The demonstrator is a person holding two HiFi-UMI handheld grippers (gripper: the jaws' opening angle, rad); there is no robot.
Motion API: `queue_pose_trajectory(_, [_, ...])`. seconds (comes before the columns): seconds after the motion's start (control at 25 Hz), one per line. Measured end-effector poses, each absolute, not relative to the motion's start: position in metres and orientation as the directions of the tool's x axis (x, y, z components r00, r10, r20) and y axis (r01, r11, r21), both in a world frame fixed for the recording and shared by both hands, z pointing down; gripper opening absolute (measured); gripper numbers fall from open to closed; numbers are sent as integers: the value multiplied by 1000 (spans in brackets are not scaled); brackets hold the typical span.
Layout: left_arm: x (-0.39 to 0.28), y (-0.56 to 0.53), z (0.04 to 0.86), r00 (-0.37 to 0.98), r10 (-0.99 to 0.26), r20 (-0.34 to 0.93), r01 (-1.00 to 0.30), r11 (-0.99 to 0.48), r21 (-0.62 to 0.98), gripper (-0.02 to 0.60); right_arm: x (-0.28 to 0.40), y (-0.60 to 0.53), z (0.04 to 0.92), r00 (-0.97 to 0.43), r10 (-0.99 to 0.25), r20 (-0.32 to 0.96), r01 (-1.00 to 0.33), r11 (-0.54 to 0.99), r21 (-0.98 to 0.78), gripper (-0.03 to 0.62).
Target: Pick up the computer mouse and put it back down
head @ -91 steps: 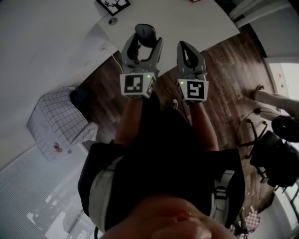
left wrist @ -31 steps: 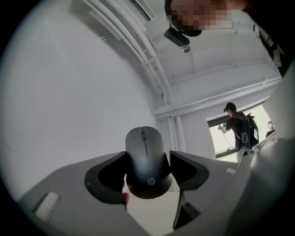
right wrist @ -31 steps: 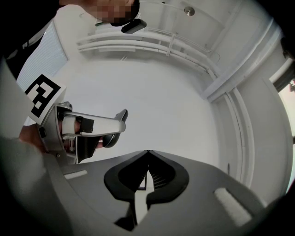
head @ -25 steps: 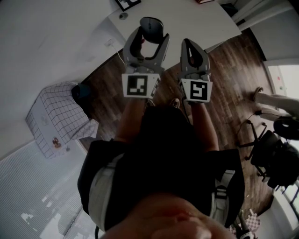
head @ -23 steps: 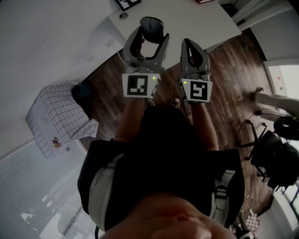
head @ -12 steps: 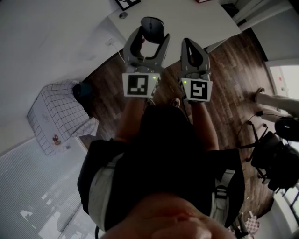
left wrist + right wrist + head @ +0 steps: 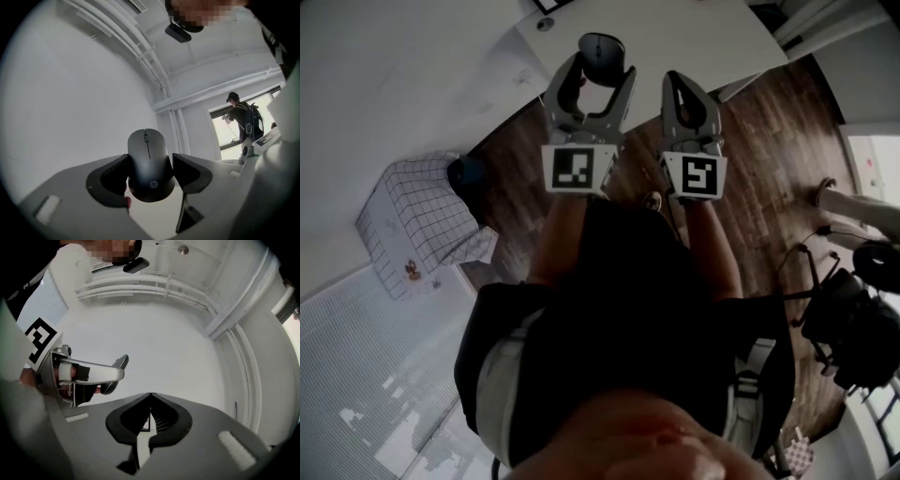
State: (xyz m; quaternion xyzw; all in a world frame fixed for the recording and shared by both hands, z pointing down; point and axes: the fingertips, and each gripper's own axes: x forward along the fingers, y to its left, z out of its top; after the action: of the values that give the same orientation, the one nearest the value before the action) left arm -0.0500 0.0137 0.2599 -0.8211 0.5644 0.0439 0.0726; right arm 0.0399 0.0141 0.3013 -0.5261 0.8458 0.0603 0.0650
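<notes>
A dark grey computer mouse (image 7: 149, 159) sits between the jaws of my left gripper (image 7: 150, 174), both pads pressed to its sides, its nose pointing away from me. In the head view the mouse (image 7: 600, 49) and the left gripper (image 7: 600, 69) are over the near edge of the white table (image 7: 703, 37). Whether the mouse touches the table I cannot tell. My right gripper (image 7: 677, 82) hangs just right of the left one, its jaws shut with nothing between them (image 7: 150, 398). The left gripper's side (image 7: 89, 373) shows at the left of the right gripper view.
A marker card (image 7: 546, 3) and a small round thing (image 7: 546, 24) lie at the table's far left. On the wooden floor stand a checked box (image 7: 417, 220) at the left and a black office chair (image 7: 853, 309) at the right. A person (image 7: 241, 123) stands by a window.
Both grippers have drifted a little further over the table's edge. The mouse has stayed in the left gripper's jaws, and the right jaws have stayed shut.
</notes>
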Motion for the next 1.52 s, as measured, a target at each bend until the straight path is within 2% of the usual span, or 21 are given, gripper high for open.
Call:
queue_pose_trajectory(0.48, [-76, -74, 298, 407, -910, -81, -913, -405, -41, 298, 17, -62, 337, -403, -910, -92, -915, 400, 48, 14])
queue_pose_trajectory(1.0, [-96, -183, 321, 529, -848, -40, -848, -527, -48, 298, 2, -156, 344, -272, -961, -46, -961, 269, 68, 15])
queue_pose_trajectory(1.52, [-64, -254, 372, 544, -835, 77, -835, -548, -43, 298, 22, -224, 373, -286, -958, 1, -957, 286, 44, 14])
